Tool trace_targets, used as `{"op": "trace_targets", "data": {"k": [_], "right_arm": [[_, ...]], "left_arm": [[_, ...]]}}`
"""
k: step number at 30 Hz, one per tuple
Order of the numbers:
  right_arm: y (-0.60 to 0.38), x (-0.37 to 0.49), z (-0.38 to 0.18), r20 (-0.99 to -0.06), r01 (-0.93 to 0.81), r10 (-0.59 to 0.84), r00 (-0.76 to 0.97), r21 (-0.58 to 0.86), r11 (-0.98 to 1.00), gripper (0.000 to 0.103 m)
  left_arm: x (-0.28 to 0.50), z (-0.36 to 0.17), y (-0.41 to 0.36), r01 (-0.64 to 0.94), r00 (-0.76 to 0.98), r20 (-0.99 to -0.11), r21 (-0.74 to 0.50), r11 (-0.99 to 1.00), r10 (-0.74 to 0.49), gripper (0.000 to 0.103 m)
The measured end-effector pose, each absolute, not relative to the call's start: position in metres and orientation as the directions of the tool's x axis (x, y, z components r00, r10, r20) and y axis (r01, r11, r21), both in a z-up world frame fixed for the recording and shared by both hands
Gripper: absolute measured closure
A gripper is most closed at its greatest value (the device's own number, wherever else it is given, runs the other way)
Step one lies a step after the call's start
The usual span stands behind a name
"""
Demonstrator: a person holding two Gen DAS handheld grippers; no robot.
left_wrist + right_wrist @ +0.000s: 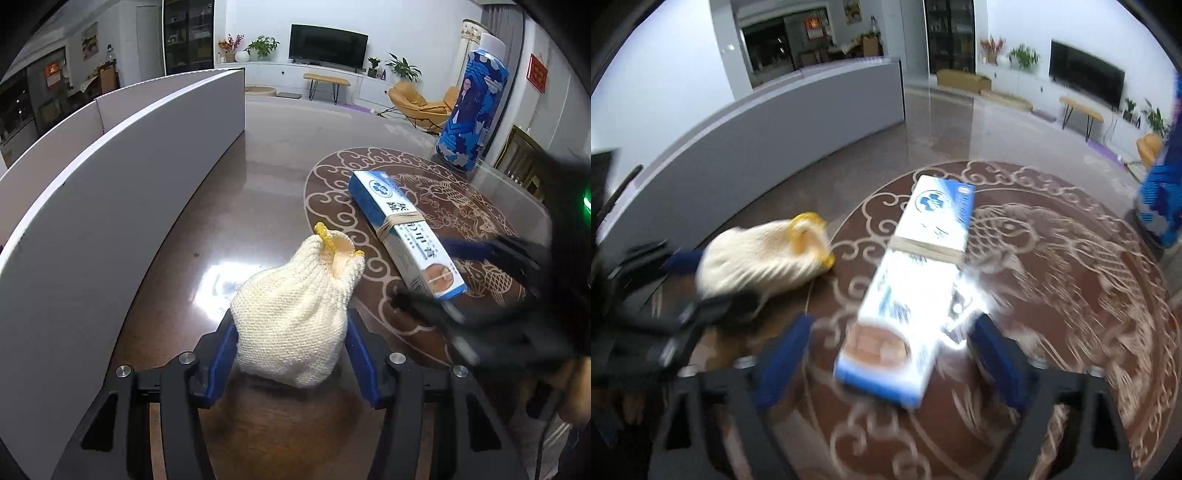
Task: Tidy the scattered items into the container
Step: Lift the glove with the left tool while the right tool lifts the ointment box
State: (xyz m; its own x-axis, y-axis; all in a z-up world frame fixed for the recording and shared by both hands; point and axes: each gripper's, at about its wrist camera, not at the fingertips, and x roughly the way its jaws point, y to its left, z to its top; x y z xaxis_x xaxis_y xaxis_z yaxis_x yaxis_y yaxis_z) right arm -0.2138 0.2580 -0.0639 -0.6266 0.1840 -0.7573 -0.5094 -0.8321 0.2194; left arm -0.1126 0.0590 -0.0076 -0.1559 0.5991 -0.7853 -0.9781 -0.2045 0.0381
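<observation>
Knitted glove: the cream knitted glove (295,317) with its yellow cuff edge (322,232) sat between the blue pads (221,354) of the left gripper (291,354), cuff pointing away from the camera.
Boxed tube: the blue-and-white carton (912,295), bound round the middle with a rubber band (927,251), lay lengthwise between the fingers of the right gripper (890,365), its near end closest to the camera.
Glove to carton: near each other, not touching, the glove to the left of the carton.
Container: a grey-walled box (122,206) stood on the table to the left of both items.
Surface: a glossy brown table (258,177) with a round inlay of cloud scrolls and fish (1052,295); a tall blue canister (472,110) stood at its far right.
Room: a living room with a television, plants and an orange chair.
Left gripper: partly closed, both pads pressed against the glove's sides.
Right gripper: jaws apart on either side of the carton; motion blur hid whether the pads touched it.
</observation>
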Motion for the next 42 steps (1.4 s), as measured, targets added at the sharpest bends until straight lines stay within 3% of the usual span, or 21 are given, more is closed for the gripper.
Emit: {"op": "trace_targets", "data": {"k": [1, 2, 3, 16, 22, 26, 35, 40, 42], "right_arm": [[0.261, -0.219, -0.063, -0.758, -0.511, 0.191, -0.623, 0.210, -0.834, 0.039], [0.262, -0.221, -0.061, -0.760, -0.516, 0.200, -0.618, 0.201, -0.833, 0.054], [0.264, -0.220, -0.061, -0.761, -0.522, 0.206, -0.615, 0.198, -0.829, 0.061], [0.226, -0.074, -0.073, -0.759, -0.648, 0.317, -0.569, 0.177, -0.741, 0.061], [0.218, -0.045, -0.074, -0.759, -0.686, 0.351, -0.548, 0.169, -0.707, 0.061], [0.223, -0.047, -0.076, -0.757, -0.687, 0.344, -0.555, 0.185, -0.703, 0.053], [0.203, -0.052, -0.074, -0.769, -0.679, 0.350, -0.535, 0.145, -0.720, 0.034], [0.206, -0.052, -0.076, -0.772, -0.685, 0.351, -0.531, 0.146, -0.714, 0.030], [0.207, -0.053, -0.077, -0.775, -0.687, 0.351, -0.526, 0.144, -0.712, 0.023]], "left_arm": [[-0.112, -0.009, 0.059, -0.979, -0.158, -0.785, 0.043, -0.201, 0.599, 0.047], [-0.110, -0.010, 0.059, -0.979, -0.162, -0.785, 0.052, -0.197, 0.598, 0.047], [-0.109, -0.012, 0.059, -0.979, -0.169, -0.784, 0.066, -0.191, 0.597, 0.047], [-0.056, -0.020, 0.057, -0.992, -0.122, -0.772, 0.115, -0.052, 0.624, 0.047], [-0.036, -0.025, 0.058, -0.980, -0.177, -0.759, 0.194, -0.041, 0.626, 0.047], [-0.036, -0.025, 0.058, -0.981, -0.175, -0.761, 0.189, -0.044, 0.625, 0.045], [-0.053, -0.029, 0.065, -0.989, -0.147, -0.791, 0.119, -0.086, 0.594, 0.019], [-0.051, -0.030, 0.065, -0.990, -0.143, -0.794, 0.120, -0.078, 0.591, 0.016], [-0.051, -0.031, 0.066, -0.990, -0.140, -0.798, 0.121, -0.072, 0.586, 0.010]]}}
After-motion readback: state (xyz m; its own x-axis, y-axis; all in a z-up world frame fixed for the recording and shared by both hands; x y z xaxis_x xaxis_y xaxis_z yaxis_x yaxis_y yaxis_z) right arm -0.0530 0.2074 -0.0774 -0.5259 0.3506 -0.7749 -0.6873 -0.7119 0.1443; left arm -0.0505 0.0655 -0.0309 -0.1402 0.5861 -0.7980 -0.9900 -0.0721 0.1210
